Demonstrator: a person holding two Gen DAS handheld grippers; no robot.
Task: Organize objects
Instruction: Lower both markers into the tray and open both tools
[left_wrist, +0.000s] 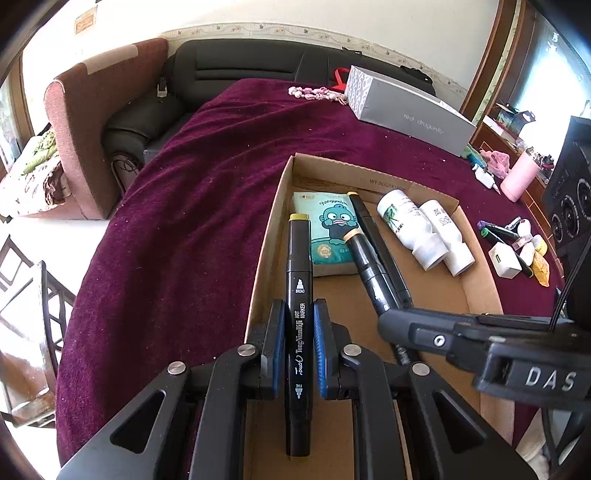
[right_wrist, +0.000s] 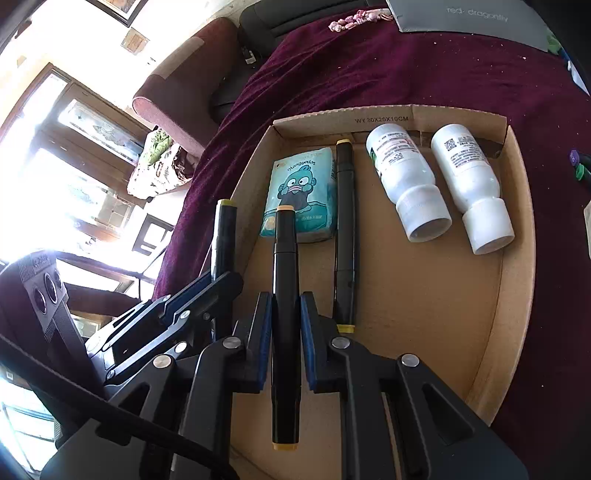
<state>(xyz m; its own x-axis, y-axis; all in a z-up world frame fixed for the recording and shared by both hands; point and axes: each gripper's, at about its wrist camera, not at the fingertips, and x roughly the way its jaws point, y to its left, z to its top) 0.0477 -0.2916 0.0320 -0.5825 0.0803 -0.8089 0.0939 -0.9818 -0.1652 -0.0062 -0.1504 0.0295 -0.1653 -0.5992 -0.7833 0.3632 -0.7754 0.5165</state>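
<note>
Two markers in hand | left gripper (left_wrist: 299, 343) clenched on yellow-capped art marker (left_wrist: 298, 295), over cardboard box (right_wrist: 517, 236) left wall | right gripper (right_wrist: 285, 332) grasping orange-capped marker (right_wrist: 284, 295) above box floor | boxed already: tissue pack (right_wrist: 301, 192), one marker (right_wrist: 345, 229), two white bottles (right_wrist: 406, 177) | left: green marker (left_wrist: 498, 232) and small items on cloth, right of box

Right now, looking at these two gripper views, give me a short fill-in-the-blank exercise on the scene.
1. The left gripper is shut on a black marker with a ____ cap.
2. The two white plastic bottles lie inside the shallow ____ box.
3. The box sits on a ____ cloth.

Missing words: yellow; cardboard; purple
</note>
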